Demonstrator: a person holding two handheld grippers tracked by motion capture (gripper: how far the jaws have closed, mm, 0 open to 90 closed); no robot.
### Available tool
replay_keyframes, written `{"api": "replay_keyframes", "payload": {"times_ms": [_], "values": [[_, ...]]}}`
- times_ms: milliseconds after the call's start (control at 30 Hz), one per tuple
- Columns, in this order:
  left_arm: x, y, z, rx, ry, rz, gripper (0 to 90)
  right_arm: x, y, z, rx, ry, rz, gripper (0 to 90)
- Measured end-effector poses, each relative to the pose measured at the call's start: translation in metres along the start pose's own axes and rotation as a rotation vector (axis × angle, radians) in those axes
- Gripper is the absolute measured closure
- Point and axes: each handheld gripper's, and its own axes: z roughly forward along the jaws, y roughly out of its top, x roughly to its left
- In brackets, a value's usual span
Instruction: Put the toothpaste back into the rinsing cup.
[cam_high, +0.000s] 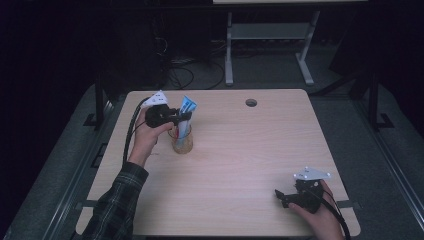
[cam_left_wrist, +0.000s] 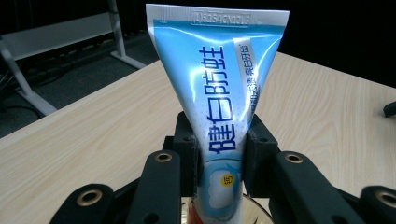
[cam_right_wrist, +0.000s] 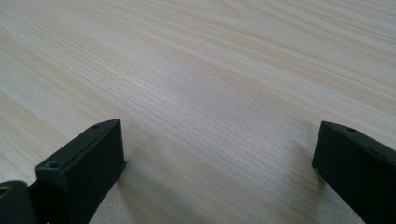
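One blue toothpaste tube (cam_left_wrist: 219, 107) stands in one clear glass cup (cam_high: 182, 140), clamped by my left gripper (cam_high: 181, 118); its lettering reads only up close. My right gripper (cam_right_wrist: 219, 161) gapes over the wooden table (cam_high: 240, 150).

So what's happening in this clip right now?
A person works at a wooden table with a gripper in each hand. The left gripper is clamped on a blue toothpaste tube that stands upright in a glass cup near the table's far left. The right gripper rests open and empty near the table's near right corner, its fingers wide apart over bare wood.
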Motion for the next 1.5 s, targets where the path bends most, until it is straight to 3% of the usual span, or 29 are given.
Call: {"api": "replay_keyframes", "payload": {"times_ms": [433,533,633,833,933,1067,1167,1500], "values": [[-0.001,-0.003,0.000,0.004,0.008,0.006,67.4,0.000,0.000,0.000,0.000,0.000,0.000,1.7],[-0.001,-0.002,-0.002,-0.009,0.016,-0.002,60.9,0.000,0.000,0.000,0.000,0.000,0.000,1.7],[-0.001,-0.001,-0.004,0.013,0.039,-0.003,52.8,0.000,0.000,0.000,0.000,0.000,0.000,1.6],[-0.003,0.001,-0.011,0.061,0.091,-0.062,33.5,0.000,0.000,0.000,0.000,0.000,0.000,1.7],[-0.004,0.003,-0.016,0.082,0.114,-0.071,27.2,0.000,0.000,0.000,0.000,0.000,0.000,1.7],[-0.006,0.004,-0.023,0.100,0.121,-0.086,25.3,0.000,0.000,0.000,0.000,0.000,0.000,1.7],[-0.009,0.004,-0.028,0.121,0.155,-0.078,25.3,0.000,0.000,0.000,0.000,0.000,0.000,1.7],[-0.019,-0.010,-0.051,0.159,0.188,-0.109,24.1,0.000,0.000,0.000,0.000,0.003,-0.004,1.7]]}}
